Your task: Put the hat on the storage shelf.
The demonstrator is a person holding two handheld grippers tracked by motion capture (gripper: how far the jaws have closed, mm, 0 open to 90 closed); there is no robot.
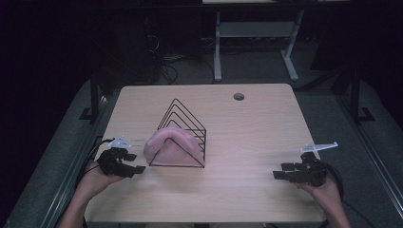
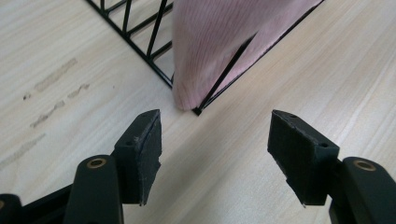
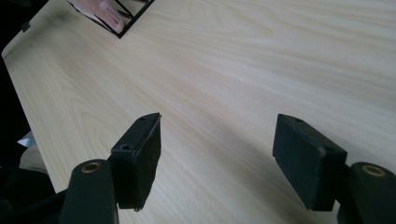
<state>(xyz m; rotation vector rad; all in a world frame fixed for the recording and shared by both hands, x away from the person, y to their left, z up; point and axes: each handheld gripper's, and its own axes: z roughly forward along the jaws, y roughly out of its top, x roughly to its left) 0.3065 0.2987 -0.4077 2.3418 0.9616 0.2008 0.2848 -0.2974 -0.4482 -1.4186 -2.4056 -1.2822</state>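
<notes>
A pink knitted cloth (image 1: 171, 145) is draped over the front wires of a black wire rack (image 1: 183, 121) standing mid-table. My left gripper (image 1: 135, 164) sits just left of the rack's front corner, open, with nothing between its jaws. In the left gripper view the pink cloth (image 2: 219, 42) hangs down to the rack's corner (image 2: 198, 111), a short way ahead of the open left gripper (image 2: 215, 158). My right gripper (image 1: 281, 172) rests low at the table's right front, open and empty, well away from the rack. The right gripper view has the open right gripper (image 3: 217, 161) over bare wood, with the cloth (image 3: 105, 11) far off.
The light wooden table (image 1: 247, 137) has a round cable hole (image 1: 239, 96) at its back right. Faint smudges (image 2: 53, 100) mark the wood left of the rack. Beyond the table stand a desk frame (image 1: 256, 42) and cables on a dark floor.
</notes>
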